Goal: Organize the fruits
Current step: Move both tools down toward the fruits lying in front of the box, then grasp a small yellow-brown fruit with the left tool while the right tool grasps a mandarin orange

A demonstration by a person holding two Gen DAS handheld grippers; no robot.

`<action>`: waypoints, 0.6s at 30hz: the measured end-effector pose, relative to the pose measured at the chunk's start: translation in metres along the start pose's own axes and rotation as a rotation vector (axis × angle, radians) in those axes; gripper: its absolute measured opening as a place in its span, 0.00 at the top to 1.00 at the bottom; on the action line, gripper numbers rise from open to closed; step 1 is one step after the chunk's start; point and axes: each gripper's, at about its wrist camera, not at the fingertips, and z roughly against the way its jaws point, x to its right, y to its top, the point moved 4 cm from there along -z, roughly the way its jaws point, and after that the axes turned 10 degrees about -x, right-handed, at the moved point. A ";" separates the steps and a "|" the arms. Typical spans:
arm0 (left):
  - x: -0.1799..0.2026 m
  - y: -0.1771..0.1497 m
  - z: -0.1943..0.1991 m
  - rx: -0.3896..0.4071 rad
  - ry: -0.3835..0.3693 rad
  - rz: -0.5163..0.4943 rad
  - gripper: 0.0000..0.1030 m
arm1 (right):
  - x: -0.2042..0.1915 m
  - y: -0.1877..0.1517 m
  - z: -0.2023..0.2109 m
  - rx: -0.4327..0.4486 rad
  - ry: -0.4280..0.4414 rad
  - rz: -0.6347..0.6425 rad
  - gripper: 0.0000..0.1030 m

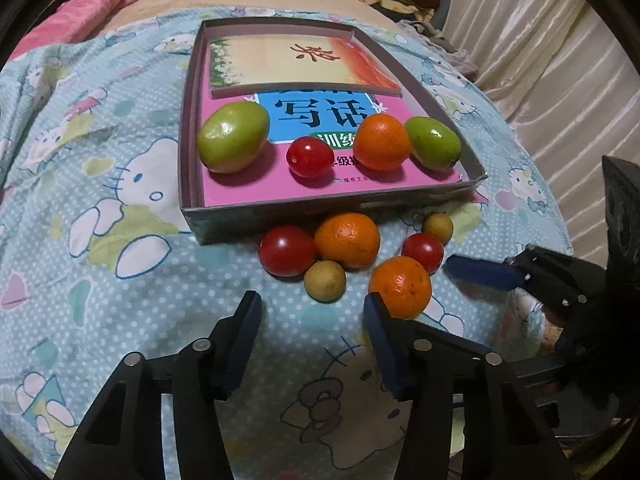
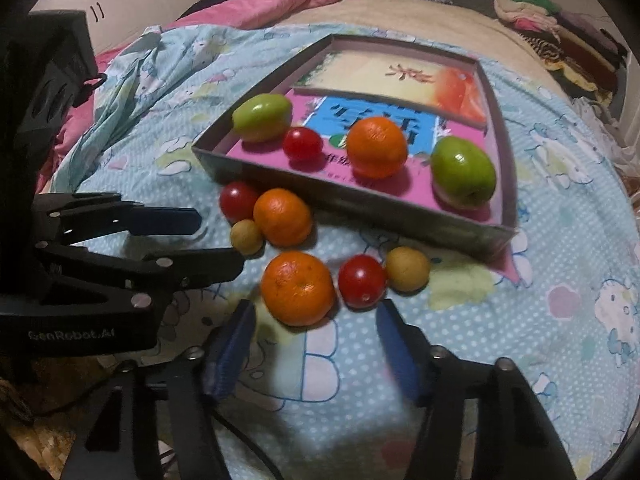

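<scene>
Fruit sits in two groups on the cartoon-print blanket [image 1: 120, 184]: four pieces inside the shallow box [image 1: 320, 216], six loose just in front of its near wall. Inside, along the near edge, a big green fruit [image 1: 233, 136] sits toward the left wall, then a red tomato [image 1: 310, 157], an orange [image 1: 382, 142] and a second green fruit [image 1: 432, 143] tucked close to the right wall. Behind them the box floor is open, covered only by two books [image 1: 296, 68].

Outside, a tomato [image 1: 287, 250] and an orange [image 1: 347, 240] crowd right up to the box wall, touching each other. A small tan fruit [image 1: 324, 280] nestles in front of them. Further right, another tan fruit [image 1: 437, 228] and a tomato [image 1: 423, 252] sit together, with the nearest orange [image 1: 400, 287] just in front.

Left gripper [image 1: 312, 312] is pointing down at the blanket, jaws apart and empty, its right finger just beside that nearest orange. Bare blanket lies between its jaws.

Right gripper [image 2: 316, 316] hovers over the same cluster, jaws apart, nothing clamped; the nearest orange [image 2: 298, 288] sits just ahead of the gap, the tomato [image 2: 362, 281] near its right finger. Open blanket spreads wide to the right and in front.
</scene>
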 end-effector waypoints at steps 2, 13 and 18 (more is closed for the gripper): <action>-0.003 0.001 -0.003 -0.013 -0.014 0.014 0.53 | -0.001 -0.001 -0.004 -0.016 0.012 0.005 0.49; -0.007 0.004 -0.010 -0.022 -0.052 0.033 0.60 | -0.003 0.006 -0.016 -0.023 0.052 0.013 0.57; -0.006 0.006 -0.012 -0.025 -0.064 0.031 0.63 | -0.006 0.012 -0.021 -0.005 0.037 0.034 0.57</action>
